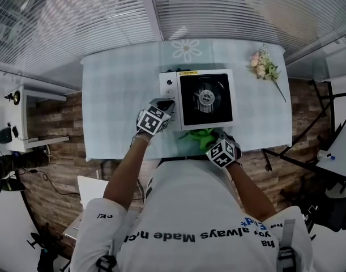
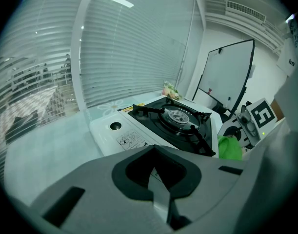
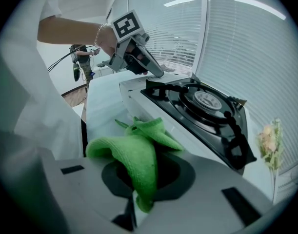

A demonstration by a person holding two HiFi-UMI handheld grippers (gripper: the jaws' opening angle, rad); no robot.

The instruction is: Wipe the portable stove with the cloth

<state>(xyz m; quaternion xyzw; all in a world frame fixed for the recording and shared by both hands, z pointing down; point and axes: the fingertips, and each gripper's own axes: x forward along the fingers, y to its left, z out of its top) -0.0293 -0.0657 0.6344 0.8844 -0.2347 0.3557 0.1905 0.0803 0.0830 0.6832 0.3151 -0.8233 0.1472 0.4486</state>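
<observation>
Green terry, bunched up: the cloth (image 3: 136,152) is pinched in my right gripper (image 1: 213,141), fingers clenched on a fold that hangs down between them. The rest flops forward onto the bench (image 1: 119,89), right by the near side of the portable stove (image 1: 204,98). No wiping yet, I'd say; this is the approach, cloth in hand and not on the stove.

My left gripper (image 1: 164,109) sits at the stove's near-left corner, fingers pressed together with nothing between them. It looks placed to steady the stove.

Next move, as I read it: lift the cloth over the white rim and drag it across the top. The black pan supports stand proud round the burner, so a loose corner could snag there.

Room is tight on my side, just a narrow strip between stove and bench edge. It's wide open to the left, and the flowers (image 1: 265,67) lie well apart at the far right.
</observation>
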